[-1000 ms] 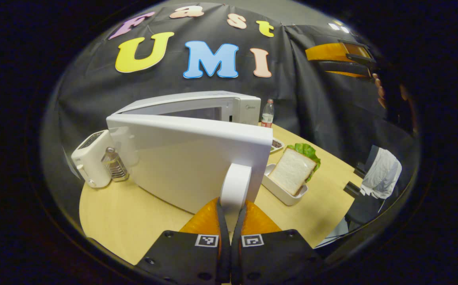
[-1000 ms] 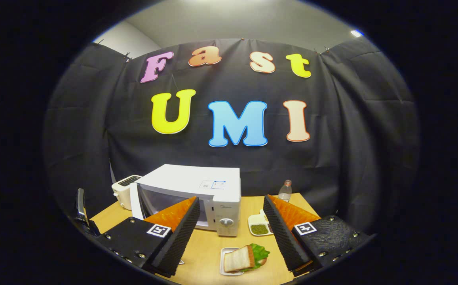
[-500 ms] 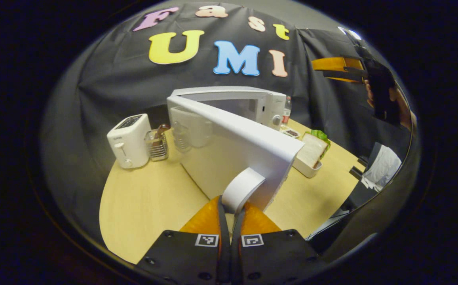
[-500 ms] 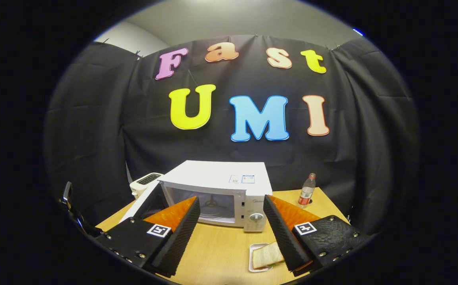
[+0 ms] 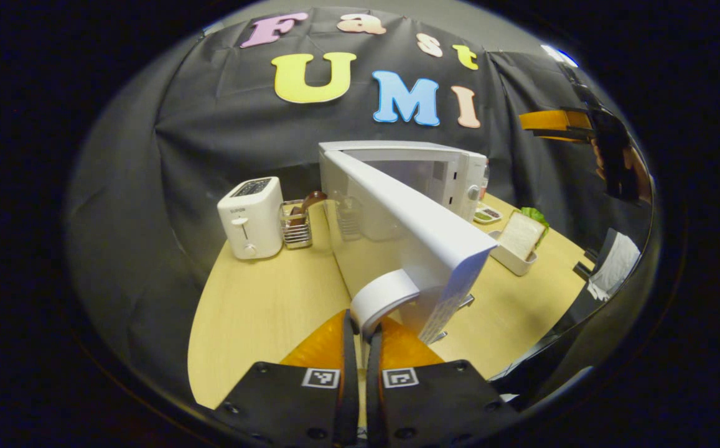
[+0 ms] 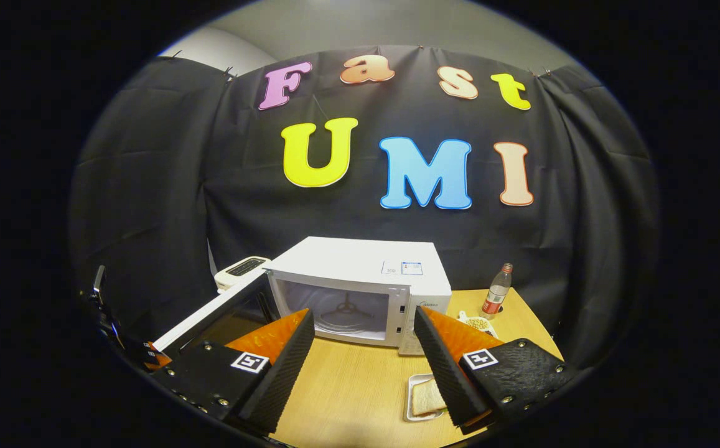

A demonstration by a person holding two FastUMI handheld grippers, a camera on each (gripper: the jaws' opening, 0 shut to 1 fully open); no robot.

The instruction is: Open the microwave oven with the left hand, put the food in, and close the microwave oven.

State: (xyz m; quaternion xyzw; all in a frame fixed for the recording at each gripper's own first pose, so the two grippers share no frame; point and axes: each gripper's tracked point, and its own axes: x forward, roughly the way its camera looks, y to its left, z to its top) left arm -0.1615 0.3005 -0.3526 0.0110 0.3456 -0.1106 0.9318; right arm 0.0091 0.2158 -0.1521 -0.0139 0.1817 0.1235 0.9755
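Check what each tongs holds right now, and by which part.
Left tongs grip the microwave door by its handle. Right tongs are open and hold nothing.

My left gripper [image 5: 360,348] has 2 flat black plates at its base, each with a small square black-and-white tag near the inner edge and round screws at the corners. My right gripper [image 6: 363,367] has the same build: 2 black blocks with a pebbly texture, 1 square tag apiece, silver screws along the edges, and fingers [image 6: 285,367] with ribbed inner faces shaped like wedges. In the left gripper view it has a dark handle.
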